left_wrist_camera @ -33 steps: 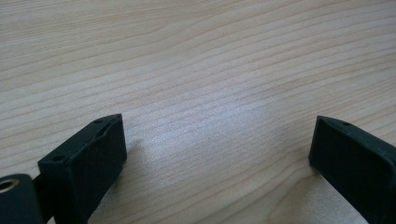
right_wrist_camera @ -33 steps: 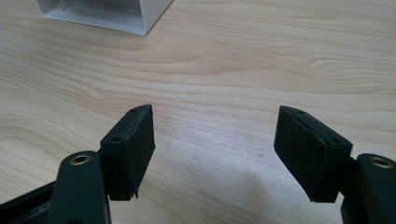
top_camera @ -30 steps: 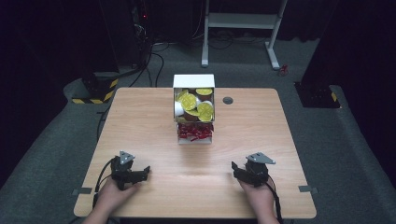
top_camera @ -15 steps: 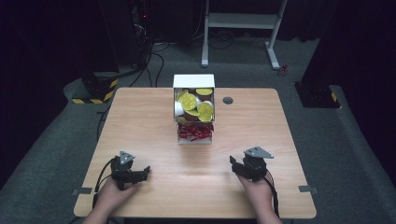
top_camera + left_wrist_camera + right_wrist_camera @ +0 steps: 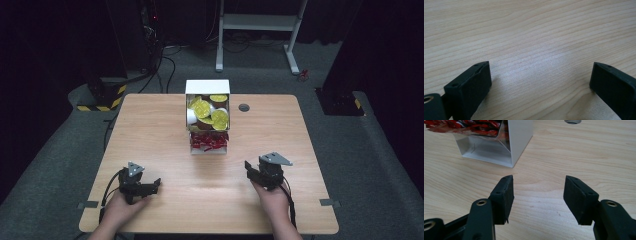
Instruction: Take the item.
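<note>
White box point(image 5: 207, 87) mid-table point(image 5: 150, 130); left tool point(image 5: 150, 186), right tool point(image 5: 248, 170) near front edge.

A white open-topped box point(image 5: 207, 117) stands on the far middle of the light wood-grain table point(image 5: 150, 135), its long axis running away from the person. Its larger far compartment holds a heap of round pods with yellow-green lids point(image 5: 207, 108), lying tilted at different angles, some showing white sides. The smaller near compartment is packed with shiny red wrapped sachets point(image 5: 209, 141). In the right gripper view the box's white near corner point(image 5: 517, 140) rests flat on the wood, the red sachets point(image 5: 477, 125) just behind a clear front wall
</note>
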